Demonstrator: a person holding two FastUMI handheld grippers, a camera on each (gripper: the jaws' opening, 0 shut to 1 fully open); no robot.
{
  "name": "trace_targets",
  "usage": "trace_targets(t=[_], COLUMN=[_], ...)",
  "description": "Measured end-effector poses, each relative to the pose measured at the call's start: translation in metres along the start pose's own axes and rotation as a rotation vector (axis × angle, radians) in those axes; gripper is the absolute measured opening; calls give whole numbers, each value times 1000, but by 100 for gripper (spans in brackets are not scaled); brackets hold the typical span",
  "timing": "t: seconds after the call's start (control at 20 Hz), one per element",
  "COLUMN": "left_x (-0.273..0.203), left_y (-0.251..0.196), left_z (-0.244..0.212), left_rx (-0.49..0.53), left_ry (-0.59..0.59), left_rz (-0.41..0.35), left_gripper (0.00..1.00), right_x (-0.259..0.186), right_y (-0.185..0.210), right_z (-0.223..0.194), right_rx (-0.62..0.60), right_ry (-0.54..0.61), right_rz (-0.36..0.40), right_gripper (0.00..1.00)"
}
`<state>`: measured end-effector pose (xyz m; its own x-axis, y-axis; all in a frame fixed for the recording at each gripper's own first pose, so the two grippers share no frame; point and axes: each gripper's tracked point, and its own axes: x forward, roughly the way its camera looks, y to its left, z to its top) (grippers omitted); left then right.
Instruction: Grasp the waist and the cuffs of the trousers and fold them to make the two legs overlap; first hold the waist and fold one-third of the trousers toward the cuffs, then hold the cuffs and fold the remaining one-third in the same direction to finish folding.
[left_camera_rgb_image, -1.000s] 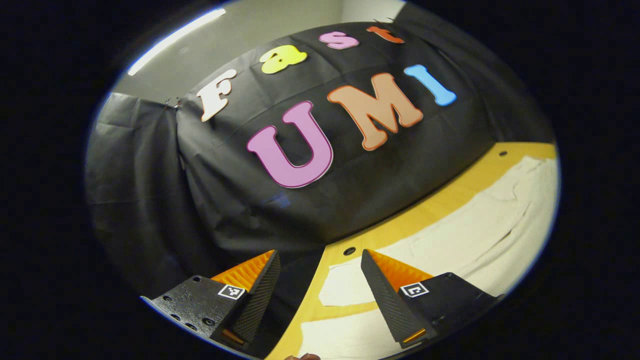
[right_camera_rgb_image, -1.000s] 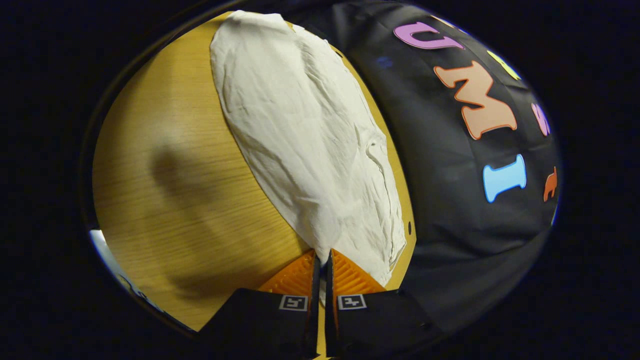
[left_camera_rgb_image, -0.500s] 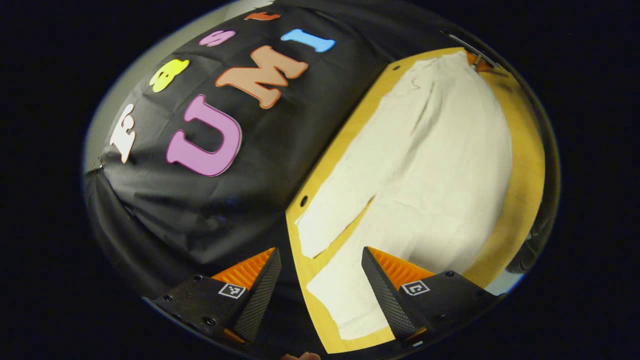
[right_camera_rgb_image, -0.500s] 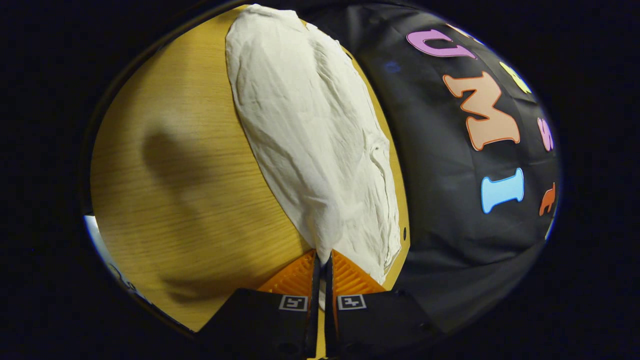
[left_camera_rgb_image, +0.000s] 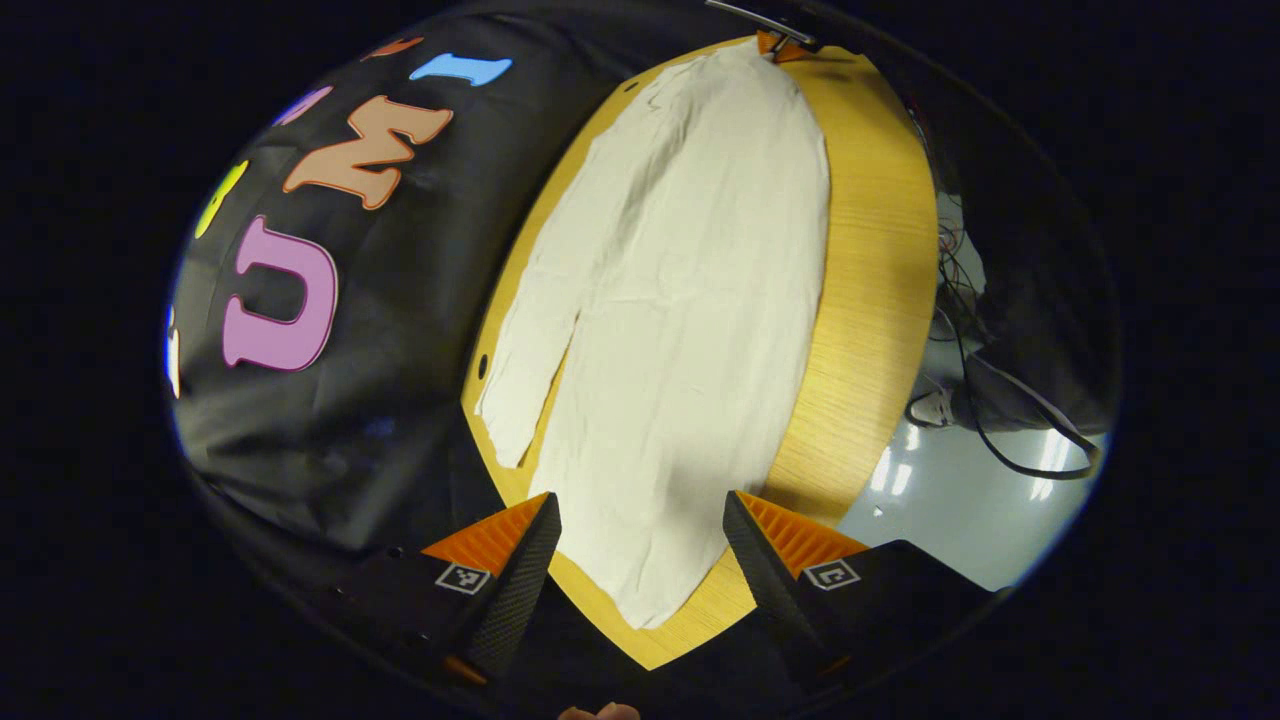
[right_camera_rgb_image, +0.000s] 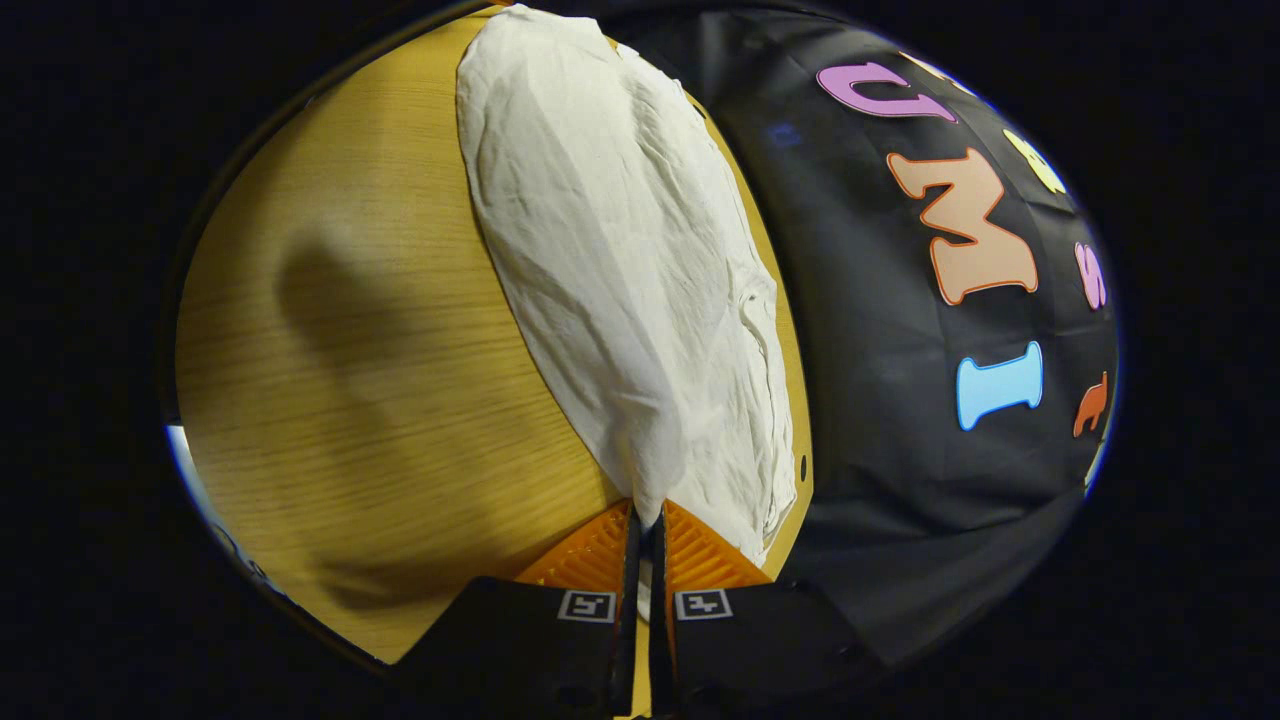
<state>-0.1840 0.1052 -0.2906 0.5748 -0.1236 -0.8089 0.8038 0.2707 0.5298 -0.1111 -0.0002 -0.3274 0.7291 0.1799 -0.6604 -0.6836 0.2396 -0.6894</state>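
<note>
White trousers lie lengthwise on a wooden table, the two legs side by side with a slit between them. In the left gripper view the nearer leg's cuff lies below and between the fingers of my open left gripper. The shorter-looking cuff lies to its left. At the far end the right gripper sits at the waist. In the right gripper view my right gripper is shut on the waist edge of the trousers, which stretch away over the table.
The booth's black cloth wall hangs close along one long side of the table. Past the other long side, cables lie on a pale glossy floor. A small hole marks the table edge near the wall.
The left gripper has swung from facing the wall round to look along the trousers, and the cuff now lies between its open fingers. The right gripper has stayed shut on the waist, barely moving.
</note>
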Motion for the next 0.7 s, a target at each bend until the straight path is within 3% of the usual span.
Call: trace_targets(t=[0.25,0.5,0.65,0.7], left_x=[11,31,42,44], left_y=[-17,-6,-3,-3], left_z=[-6,-3,-1,-3], left_rx=[53,118,130,134], left_ry=[26,39,49,55], left_rz=[-50,-32,-41,-47], left_gripper=[100,87,82,75], right_x=[1,0,0,0], right_y=[0,0,-1,-1], right_z=[-1,1,0,1], right_rx=[0,-2,2,2], right_ry=[3,5,3,3], right_rz=[-6,-31,-41,-42], right_gripper=[7,11,7,7])
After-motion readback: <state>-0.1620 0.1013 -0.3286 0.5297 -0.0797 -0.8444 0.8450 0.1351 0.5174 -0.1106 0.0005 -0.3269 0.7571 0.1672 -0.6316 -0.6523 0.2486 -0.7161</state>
